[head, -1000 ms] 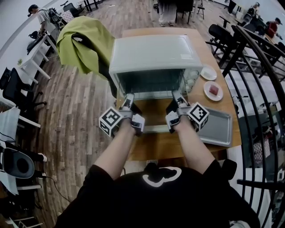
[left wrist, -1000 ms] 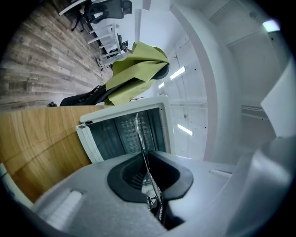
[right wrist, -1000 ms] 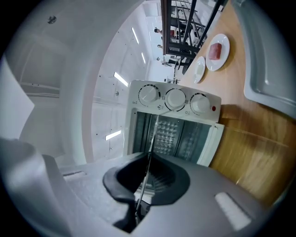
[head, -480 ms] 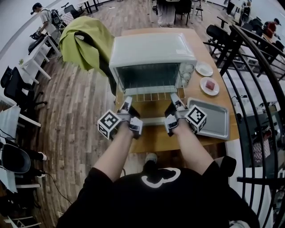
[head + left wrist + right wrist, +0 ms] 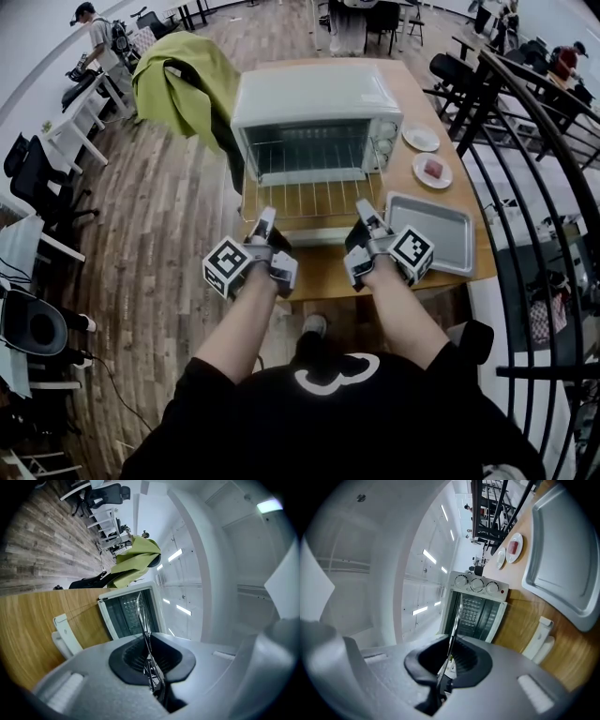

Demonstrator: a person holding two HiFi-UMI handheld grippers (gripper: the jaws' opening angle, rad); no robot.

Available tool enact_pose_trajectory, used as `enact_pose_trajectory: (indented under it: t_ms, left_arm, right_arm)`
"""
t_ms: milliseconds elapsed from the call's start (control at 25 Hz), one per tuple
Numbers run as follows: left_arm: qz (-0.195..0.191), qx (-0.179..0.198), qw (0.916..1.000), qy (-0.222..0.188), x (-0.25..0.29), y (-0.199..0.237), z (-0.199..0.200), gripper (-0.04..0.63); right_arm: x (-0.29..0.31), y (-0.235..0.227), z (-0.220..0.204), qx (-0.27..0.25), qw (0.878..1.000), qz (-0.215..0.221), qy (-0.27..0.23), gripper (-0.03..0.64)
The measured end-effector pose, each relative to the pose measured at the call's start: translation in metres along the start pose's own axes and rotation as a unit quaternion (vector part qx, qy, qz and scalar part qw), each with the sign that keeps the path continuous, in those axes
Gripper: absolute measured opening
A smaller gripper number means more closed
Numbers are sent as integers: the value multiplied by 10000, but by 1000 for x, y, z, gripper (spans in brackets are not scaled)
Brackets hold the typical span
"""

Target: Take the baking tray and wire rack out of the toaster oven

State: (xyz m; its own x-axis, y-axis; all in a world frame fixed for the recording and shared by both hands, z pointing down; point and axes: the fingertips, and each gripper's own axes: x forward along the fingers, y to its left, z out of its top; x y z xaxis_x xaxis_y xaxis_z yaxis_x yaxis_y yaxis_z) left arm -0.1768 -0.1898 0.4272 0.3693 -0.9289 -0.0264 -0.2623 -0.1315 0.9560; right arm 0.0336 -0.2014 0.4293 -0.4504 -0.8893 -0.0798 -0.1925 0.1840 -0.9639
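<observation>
Gripping the wire rack (image 5: 314, 199) at its near edge | left gripper (image 5: 265, 219): jaws clenched on the rack wire | right gripper (image 5: 367, 215): jaws clenched on the same edge | rack level, sticking out of the toaster oven (image 5: 314, 98) front | baking tray (image 5: 433, 234) flat, right of the toaster oven.

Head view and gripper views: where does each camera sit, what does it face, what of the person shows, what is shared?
Head view: on the head, facing down at the toaster oven; forearms, left gripper, right gripper show.
Left gripper view: on left gripper, facing the oven; only jaws show.
Right gripper view: on right gripper, likewise.
Shared: oven, gripped wire rack.
</observation>
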Motion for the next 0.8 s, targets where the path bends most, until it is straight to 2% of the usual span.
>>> enact_pose_trajectory:
  t_ms: [320, 560, 800]
  left_arm:
    - [-52, 45, 9999, 110, -31, -15, -37, 17]
    - [-106, 61, 9991, 404, -29, -38, -118, 17]
    - [-205, 18, 9954, 934, -22, -53, -178, 18]
  right_arm:
    - [-52, 6, 4, -53, 10000, 10, -79, 15]
    - [-122, 0, 57, -90, 9994, -58, -321, 15]
    - [-182, -8, 92, -156, 9962, -292, -802, 15]
